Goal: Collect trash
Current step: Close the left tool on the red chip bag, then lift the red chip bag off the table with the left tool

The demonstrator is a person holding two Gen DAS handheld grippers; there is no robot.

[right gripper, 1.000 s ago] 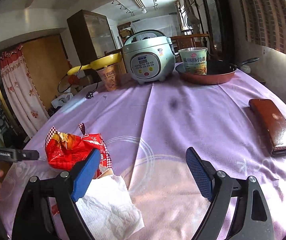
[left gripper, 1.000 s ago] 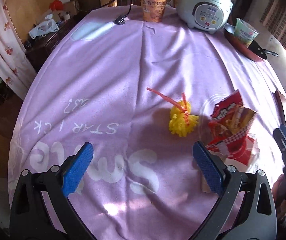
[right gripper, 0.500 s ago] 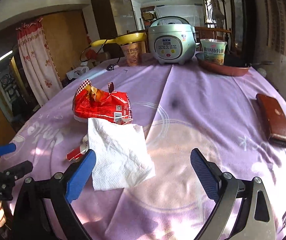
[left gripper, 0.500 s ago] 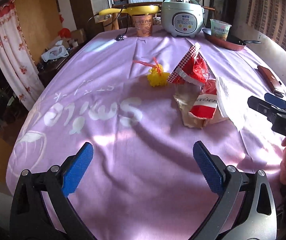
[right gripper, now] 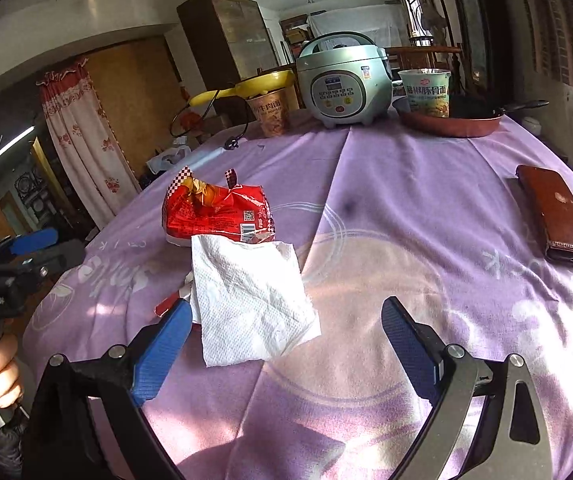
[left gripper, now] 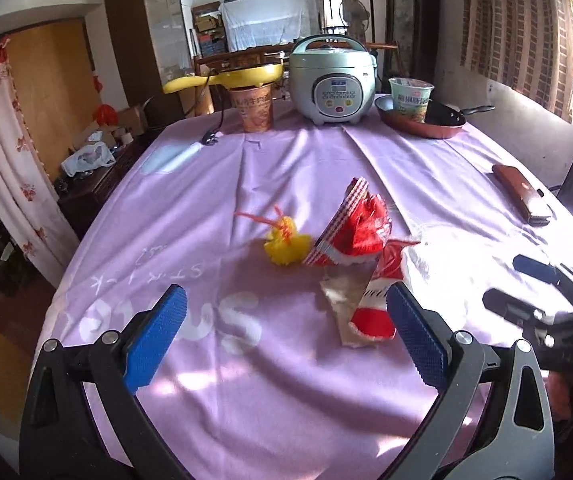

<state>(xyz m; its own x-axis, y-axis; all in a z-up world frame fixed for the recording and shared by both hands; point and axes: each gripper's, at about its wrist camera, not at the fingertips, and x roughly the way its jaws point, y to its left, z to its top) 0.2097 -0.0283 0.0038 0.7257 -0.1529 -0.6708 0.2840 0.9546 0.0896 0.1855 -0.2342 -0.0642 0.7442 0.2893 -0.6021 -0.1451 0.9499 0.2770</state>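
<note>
Left wrist view shows the left claw [left gripper: 284, 338] released, empty, above the lilac-clothed table [left gripper: 214, 392]. Ahead lie a yellow frilly wrapper with a red twist [left gripper: 286, 242], a crumpled red snack bag [left gripper: 360, 226] and a flattened red-and-brown packet [left gripper: 360, 312], touching each other. Right wrist view shows the right claw [right gripper: 284, 354] released too, empty, with a white paper napkin [right gripper: 248, 292] just ahead, overlapping the bag.
</note>
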